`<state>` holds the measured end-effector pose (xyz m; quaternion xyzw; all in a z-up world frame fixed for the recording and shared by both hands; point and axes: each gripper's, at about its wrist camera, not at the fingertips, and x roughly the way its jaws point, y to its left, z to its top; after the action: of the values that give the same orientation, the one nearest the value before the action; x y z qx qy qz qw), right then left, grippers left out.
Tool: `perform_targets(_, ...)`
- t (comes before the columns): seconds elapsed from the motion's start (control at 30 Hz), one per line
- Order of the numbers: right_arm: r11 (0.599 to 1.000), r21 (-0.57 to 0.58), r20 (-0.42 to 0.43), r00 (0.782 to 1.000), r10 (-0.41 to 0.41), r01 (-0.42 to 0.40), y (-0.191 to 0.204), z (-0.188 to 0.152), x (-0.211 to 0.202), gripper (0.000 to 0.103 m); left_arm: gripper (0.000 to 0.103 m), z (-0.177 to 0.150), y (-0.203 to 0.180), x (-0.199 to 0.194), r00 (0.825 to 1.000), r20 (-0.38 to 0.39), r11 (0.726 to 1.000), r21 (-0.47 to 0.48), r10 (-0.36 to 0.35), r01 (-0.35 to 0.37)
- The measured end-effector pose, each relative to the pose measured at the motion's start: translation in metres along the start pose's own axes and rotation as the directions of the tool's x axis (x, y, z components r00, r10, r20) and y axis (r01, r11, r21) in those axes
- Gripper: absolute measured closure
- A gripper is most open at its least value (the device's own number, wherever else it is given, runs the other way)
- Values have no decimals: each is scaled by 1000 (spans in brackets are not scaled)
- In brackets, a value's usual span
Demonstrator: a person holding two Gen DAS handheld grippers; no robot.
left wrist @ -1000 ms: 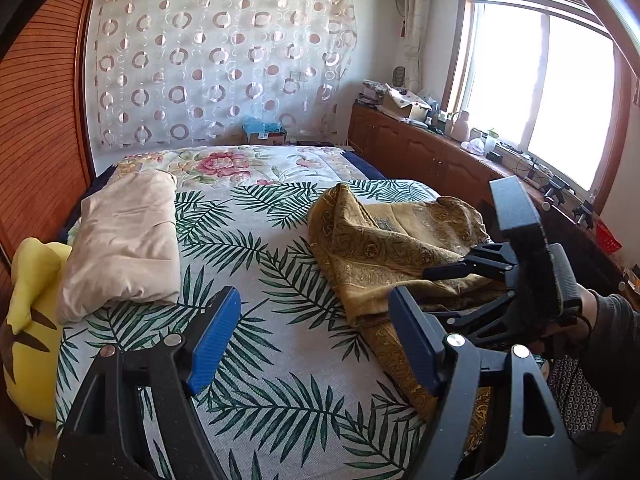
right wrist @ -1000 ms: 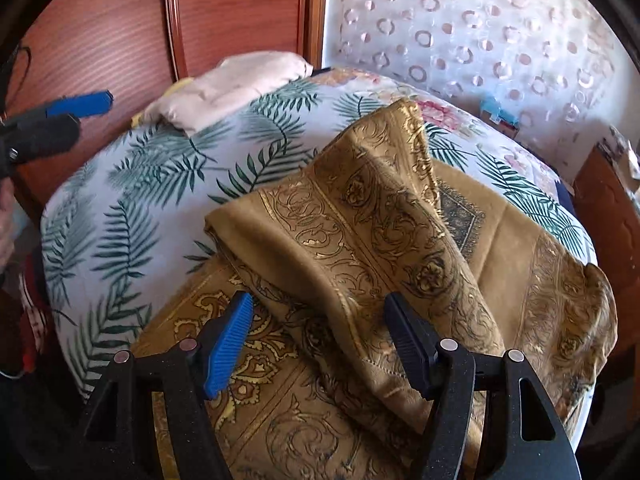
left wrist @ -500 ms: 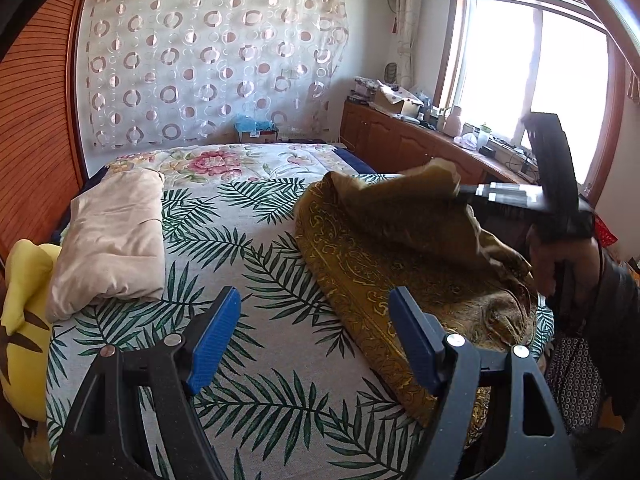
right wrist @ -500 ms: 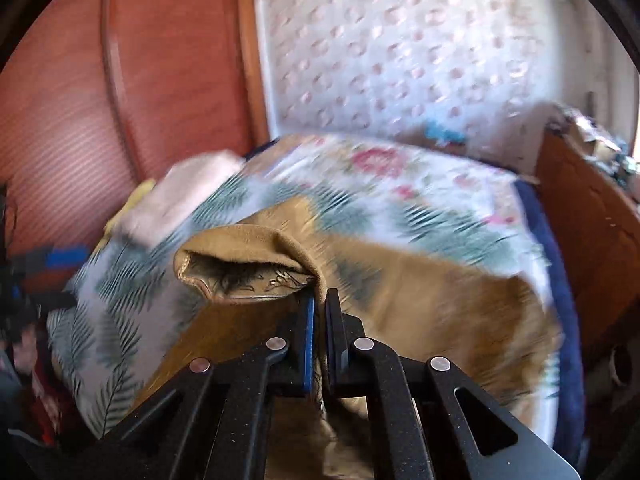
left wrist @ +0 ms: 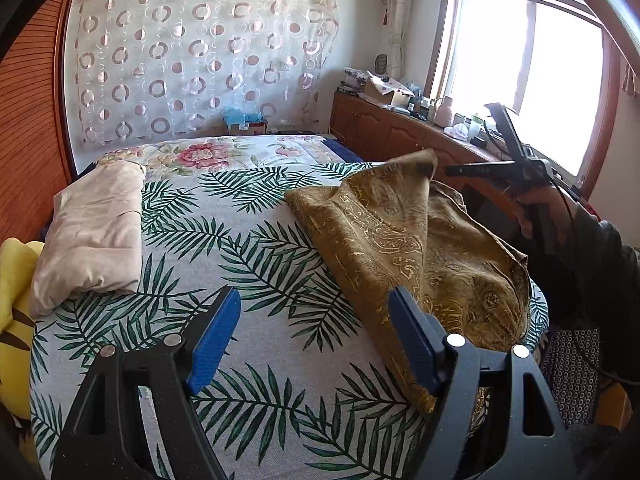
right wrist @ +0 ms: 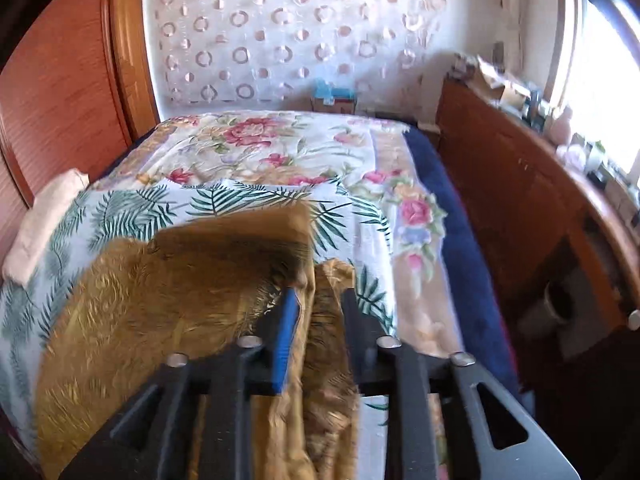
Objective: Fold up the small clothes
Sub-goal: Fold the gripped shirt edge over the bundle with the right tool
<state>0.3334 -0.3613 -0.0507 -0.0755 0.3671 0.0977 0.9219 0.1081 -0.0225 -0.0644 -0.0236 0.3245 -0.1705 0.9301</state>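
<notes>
The right gripper (right wrist: 316,312) is seen with its jaws a little apart and the gold cloth (right wrist: 180,304) between them; from the left wrist view a corner of this cloth is held up in the air by it, so it is judged to be gripped, although the picture is blurred there. The left gripper (left wrist: 314,332) is held wide open above the bed (left wrist: 248,216), and nothing is between its fingers.

The bed is covered by a sheet with green leaves. The cloth is laid on the right part of it, near the edge, partly hanging over; one corner is raised and the rest is spread in loose waves. A beige bundle (left wrist: 94,228) is placed well apart, on the left side of the bed, and it seems already folded.

The folding of the gold cloth is judged to be only at the start: no clean fold is made yet, and a second corner is probably to be taken by the left gripper.
</notes>
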Motion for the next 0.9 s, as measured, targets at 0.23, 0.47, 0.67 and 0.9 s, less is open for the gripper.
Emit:
perform_targets(0.23, 993, -44, 27, 994, 108, -107, 6, -54, -41, 68, 26, -5, -14, 8, 1000, -11, 1000, 4, -19, 19)
perform_targets(0.47, 988, -49, -15, 989, 148, -149, -14, -109, -72, 68, 26, -7, -29, 17, 1000, -20, 1000, 17, -24, 24)
perform_targets(0.67, 988, -36, -39, 988, 148, -149, -15, -121, -72, 69, 26, -9, -38, 21, 999, -35, 999, 31, -26, 27)
perform_targets(0.9, 982, -6, 72, 979, 189, -189, -20, -130, -107, 97, 26, -12, -44, 25, 998, -53, 998, 40, -37, 40)
